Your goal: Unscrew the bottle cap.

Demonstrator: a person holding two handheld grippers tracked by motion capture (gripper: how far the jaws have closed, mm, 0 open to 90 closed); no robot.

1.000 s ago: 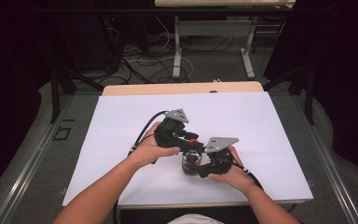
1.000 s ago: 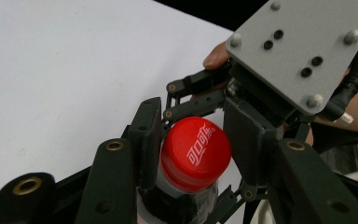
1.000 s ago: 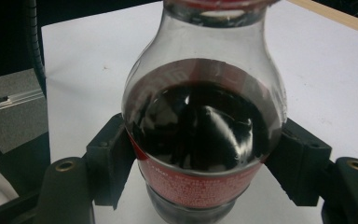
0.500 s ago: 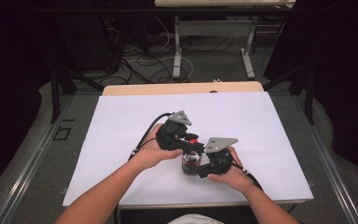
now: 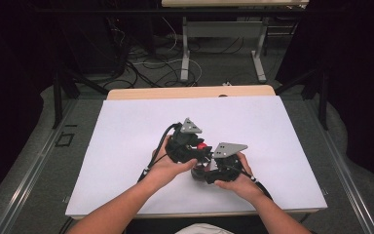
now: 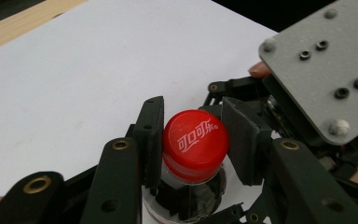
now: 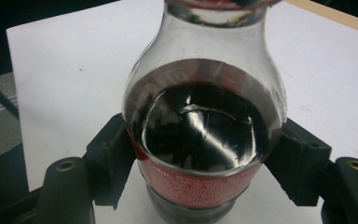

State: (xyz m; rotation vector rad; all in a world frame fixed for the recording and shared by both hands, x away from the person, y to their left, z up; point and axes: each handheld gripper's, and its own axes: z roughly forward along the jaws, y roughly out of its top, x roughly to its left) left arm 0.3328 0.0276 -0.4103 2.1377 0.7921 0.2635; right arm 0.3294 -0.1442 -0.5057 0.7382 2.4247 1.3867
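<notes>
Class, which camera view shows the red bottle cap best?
The left gripper view: the red cap sits close, lettering readable, between black pads. The high view gives a small red spot; the right gripper view catches its lower edge.

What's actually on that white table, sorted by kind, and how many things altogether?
Bottle of dark drink: 1
Red cap, on the bottle: 1
Handheld grippers: 2, the left gripper shut on the cap and the right gripper shut on the bottle
Total: 4
</notes>
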